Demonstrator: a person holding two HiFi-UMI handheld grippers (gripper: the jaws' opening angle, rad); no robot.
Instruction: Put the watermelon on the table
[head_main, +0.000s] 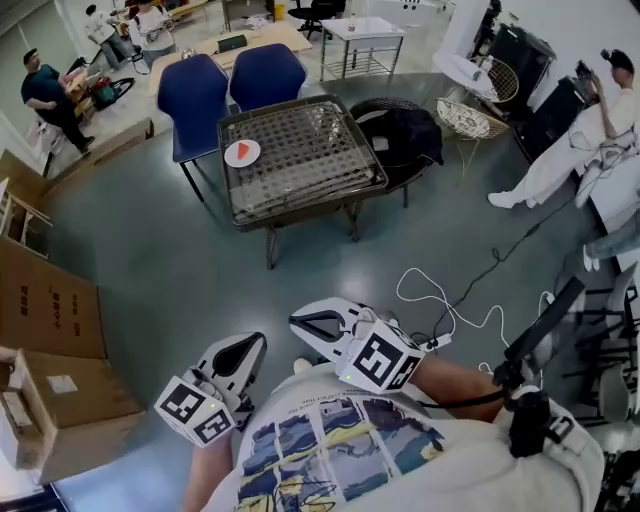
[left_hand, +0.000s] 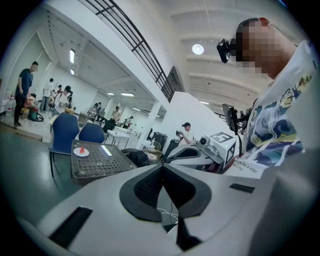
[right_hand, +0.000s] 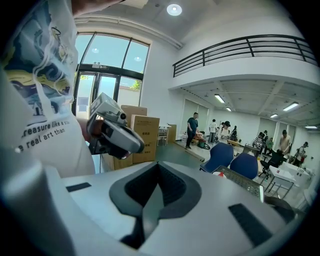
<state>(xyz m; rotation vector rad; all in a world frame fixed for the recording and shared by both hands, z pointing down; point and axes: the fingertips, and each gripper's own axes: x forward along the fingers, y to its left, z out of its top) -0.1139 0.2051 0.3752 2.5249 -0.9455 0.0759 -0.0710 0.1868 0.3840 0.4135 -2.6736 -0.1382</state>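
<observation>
A red watermelon slice (head_main: 241, 150) lies on a small white plate (head_main: 248, 159) on the mesh-topped table (head_main: 310, 150), far ahead across the floor. The left gripper view shows the slice (left_hand: 81, 149) on the table (left_hand: 100, 162). In the right gripper view it is a small red spot (right_hand: 221, 174). My left gripper (head_main: 260, 340) and right gripper (head_main: 295, 320) are held close to my chest, far from the table. The left gripper's (left_hand: 162, 166) jaws meet with nothing between them. So do the right gripper's (right_hand: 158, 164) jaws.
Two blue chairs (head_main: 195, 90) stand behind the table, and a dark chair with black clothing (head_main: 405, 140) is at its right. Cardboard boxes (head_main: 50, 310) line the left side. White and black cables (head_main: 440, 300) trail on the floor at right. People stand far off.
</observation>
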